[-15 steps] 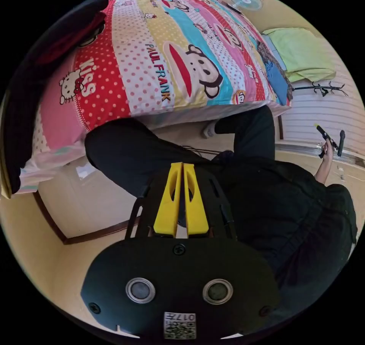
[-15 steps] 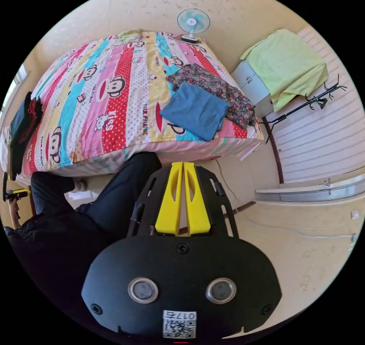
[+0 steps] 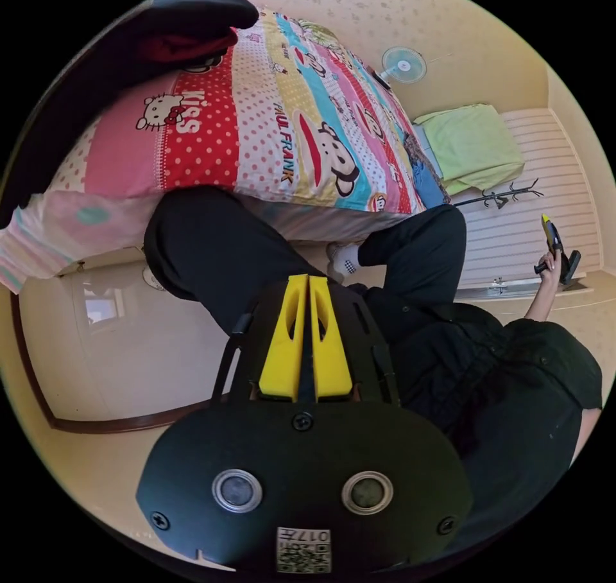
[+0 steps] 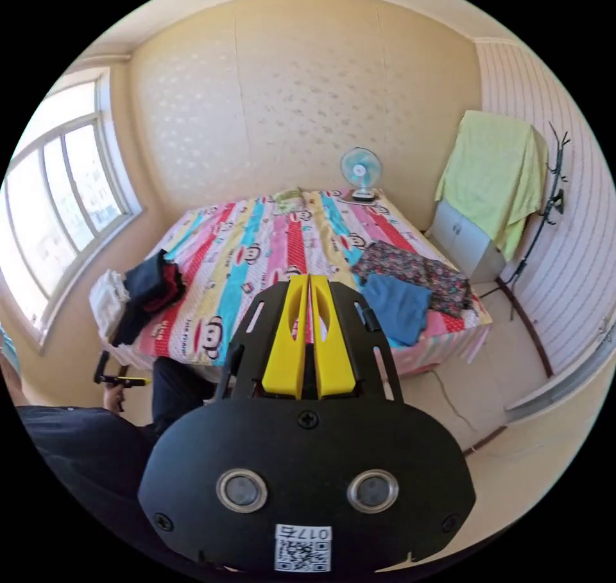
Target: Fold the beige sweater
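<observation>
In the left gripper view my left gripper has its yellow jaws pressed together with nothing between them, pointed at a person in black clothes by the bed. The right gripper is held up in a hand at the right. My right gripper is also shut and empty, aimed over the bed with its cartoon cover. The left gripper shows small in a hand at the lower left. A pale folded item lies at the bed's far end.
On the bed lie a dark clothes pile, a white stack, a folded blue garment and a floral one. A fan, a cabinet draped in green cloth, a coat rack and a window surround it.
Both cameras have tilted up; the right gripper view now takes in the wall and window beyond the bed. Both grippers stay shut and empty.
</observation>
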A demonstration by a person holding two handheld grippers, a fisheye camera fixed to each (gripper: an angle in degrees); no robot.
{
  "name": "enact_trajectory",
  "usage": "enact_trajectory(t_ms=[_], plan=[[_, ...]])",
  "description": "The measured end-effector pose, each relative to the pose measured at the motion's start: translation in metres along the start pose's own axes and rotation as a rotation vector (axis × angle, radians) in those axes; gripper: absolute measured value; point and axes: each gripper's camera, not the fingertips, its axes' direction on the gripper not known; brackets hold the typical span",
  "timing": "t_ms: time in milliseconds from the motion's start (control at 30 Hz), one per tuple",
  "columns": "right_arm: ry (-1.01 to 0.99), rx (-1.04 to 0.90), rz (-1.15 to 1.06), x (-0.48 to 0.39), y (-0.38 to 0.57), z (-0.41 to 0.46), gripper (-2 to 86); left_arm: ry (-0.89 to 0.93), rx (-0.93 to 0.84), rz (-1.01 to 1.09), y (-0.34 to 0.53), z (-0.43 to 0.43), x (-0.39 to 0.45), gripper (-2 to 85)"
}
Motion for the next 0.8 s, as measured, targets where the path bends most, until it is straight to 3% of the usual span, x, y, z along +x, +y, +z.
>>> enact_trajectory(t_ms=[233,500,633,800], plan=[[-0.199,0.114,-0.177,-0.061,0.002,0.064,0.2,0.046,0.061,-0.094,0.054,-0.051,-0.039,-1.0],[-0.546,0.36,-0.288,-0.076,0.006,0.148,0.3,-0.088,0.174,-0.185,0.113,-0.153,-0.051,-0.7],[-0.705,0.289,-0.318,-0.091,-0.007,0.234,0.3,-0.1,0.266,-0.217,0.125,-0.188,-0.053,0.9],[-0.932,0.16,-0.41,-0.097,-0.004,0.317,0.4,-0.092,0.445,-0.291,0.113,-0.238,-0.076,11.6]])
